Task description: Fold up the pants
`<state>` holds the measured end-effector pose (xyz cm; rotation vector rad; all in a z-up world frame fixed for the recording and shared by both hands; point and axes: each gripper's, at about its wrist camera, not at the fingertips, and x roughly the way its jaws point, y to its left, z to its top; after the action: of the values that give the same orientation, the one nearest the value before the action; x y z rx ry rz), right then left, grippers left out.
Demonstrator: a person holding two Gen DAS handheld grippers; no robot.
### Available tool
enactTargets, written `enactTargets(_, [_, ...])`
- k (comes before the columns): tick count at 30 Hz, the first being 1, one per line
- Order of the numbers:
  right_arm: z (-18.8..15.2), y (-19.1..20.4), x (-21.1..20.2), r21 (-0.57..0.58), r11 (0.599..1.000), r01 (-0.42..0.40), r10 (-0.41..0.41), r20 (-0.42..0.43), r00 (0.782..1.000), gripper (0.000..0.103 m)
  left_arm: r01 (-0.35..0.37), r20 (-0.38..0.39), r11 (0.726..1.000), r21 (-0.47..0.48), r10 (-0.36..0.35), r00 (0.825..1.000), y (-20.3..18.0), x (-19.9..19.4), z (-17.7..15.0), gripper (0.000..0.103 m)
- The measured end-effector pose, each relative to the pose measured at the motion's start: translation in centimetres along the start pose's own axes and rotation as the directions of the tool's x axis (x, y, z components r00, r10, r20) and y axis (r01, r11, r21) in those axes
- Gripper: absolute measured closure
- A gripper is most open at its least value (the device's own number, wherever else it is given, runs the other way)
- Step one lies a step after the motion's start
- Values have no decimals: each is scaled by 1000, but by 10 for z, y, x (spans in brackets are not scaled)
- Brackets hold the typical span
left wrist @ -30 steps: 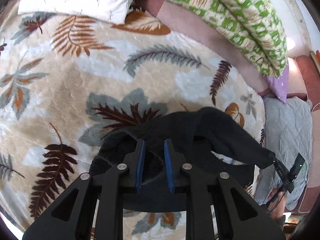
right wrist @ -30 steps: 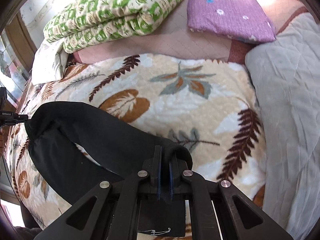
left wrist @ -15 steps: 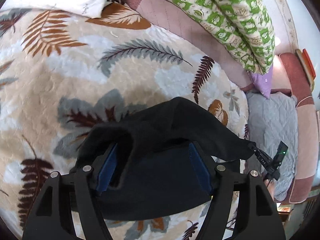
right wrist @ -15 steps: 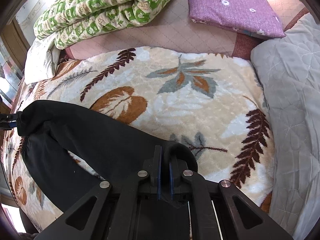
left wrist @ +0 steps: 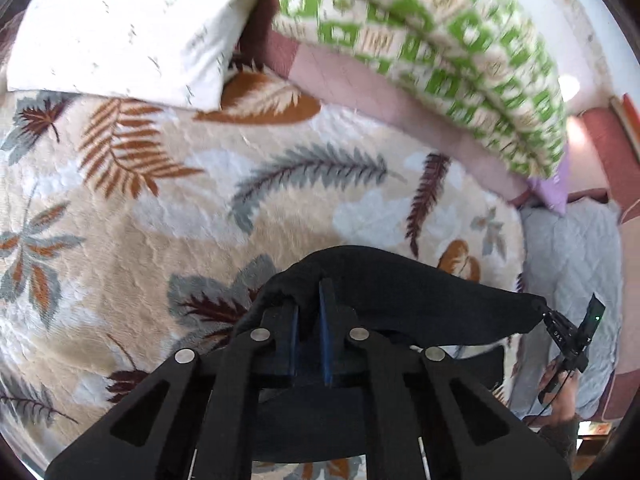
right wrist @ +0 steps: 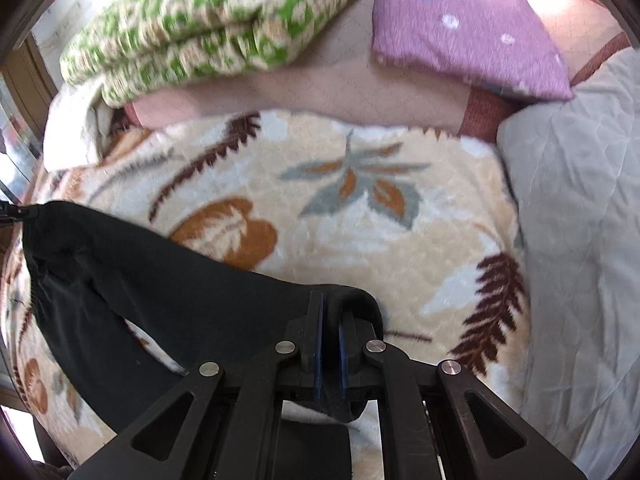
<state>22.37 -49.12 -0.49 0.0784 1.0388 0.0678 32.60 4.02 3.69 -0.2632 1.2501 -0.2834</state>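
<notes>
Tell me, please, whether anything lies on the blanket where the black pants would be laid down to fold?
Nothing visible does. Both grippers grip the pants; the leaf-patterned blanket ahead looks bare.

Readable text: "DAS" | Location: small black device (left wrist: 570,336) at right edge, left wrist view | Other markings: none legible

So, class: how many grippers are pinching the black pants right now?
2. The left gripper clamps one bunched corner of the black fabric pants; the right gripper clamps the other end, the cloth hanging between them over the leaf-patterned fleece blanket.
</notes>
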Motion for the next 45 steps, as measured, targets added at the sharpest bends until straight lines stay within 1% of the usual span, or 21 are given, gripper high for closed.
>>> enactTargets(3, [-1, 0, -17, -10, 1000, -27, 28, 50, 998, 98, 24, 37, 1000, 1, -24, 999, 9, -14, -14, 97])
enactTargets(5, [-8, 0, -27, -7, 999, -41, 41, 76, 996, 98, 41, 41, 999, 12, -41, 998, 14, -19, -26, 97])
enactTargets(8, [-21, 4, -38, -19, 998, -60, 61, 101, 993, 98, 46, 38, 999, 27, -47, 998, 18, -21, -48, 97])
enactTargets(12, [-50, 11, -45, -37, 998, -55, 58, 90, 994, 98, 70, 32, 997, 26, -71, 997, 23, -22, -73, 97])
enactTargets(15, [-70, 14, -44, -30, 998, -59, 61, 74, 995, 98, 85, 29, 996, 24, -85, 996, 27, -23, -91, 97])
enactTargets(17, [-83, 16, -46, -28, 997, -72, 74, 74, 995, 98, 103, 25, 994, 25, -104, 994, 30, -25, -104, 97])
enactTargets(20, [-105, 21, -54, -36, 996, -85, 87, 84, 993, 98, 107, 27, 994, 33, -108, 994, 35, -26, -122, 97])
enactTargets(23, [-124, 25, -57, -34, 996, -85, 88, 86, 992, 98, 118, 20, 993, 6, -118, 993, 48, -24, -138, 97])
enactTargets(26, [-144, 25, -58, -15, 996, -91, 92, 85, 992, 98, 128, 15, 991, -48, -127, 992, 67, -20, -153, 97])
enactTargets(30, [-170, 17, -59, 36, 995, -94, 90, 95, 991, 98, 134, 4, 983, -124, -135, 991, 93, -12, -169, 97])
enactTargets(32, [-181, 12, -58, 69, 993, -98, 92, 89, 992, 98, 126, -15, 981, -148, -130, 991, 104, -4, -177, 97])
enactTargets(34, [-187, 11, -56, 78, 993, -93, 87, 81, 993, 97, 104, -39, 983, -150, -111, 993, 109, 4, -184, 97])
enactTargets(37, [-197, 12, -51, 94, 992, -86, 80, 68, 994, 97, 96, -65, 984, -149, -107, 992, 112, 13, -190, 97])
enactTargets(39, [-203, 13, -50, 98, 992, -82, 76, 68, 995, 97, 84, -68, 989, -121, -93, 993, 110, 14, -191, 96])
enactTargets(40, [-205, 14, -50, 99, 992, -80, 74, 68, 995, 96, 85, -83, 989, -119, -95, 992, 110, 16, -191, 96])
enactTargets(41, [-207, 14, -48, 100, 993, -67, 61, 60, 996, 94, 84, -96, 989, -118, -96, 991, 111, 17, -190, 94])
enactTargets(42, [-209, 14, -47, 98, 994, -56, 51, 48, 998, 91, 88, -102, 988, -125, -101, 990, 112, 17, -190, 94])
enactTargets(44, [-212, 16, -46, 79, 997, -8, 5, 35, 999, 88, 114, -108, 982, -153, -131, 985, 114, 13, -189, 93])
enactTargets(45, [-214, 16, -49, 70, 998, 9, -11, 38, 999, 87, 118, -110, 980, -161, -136, 985, 115, 9, -190, 90])
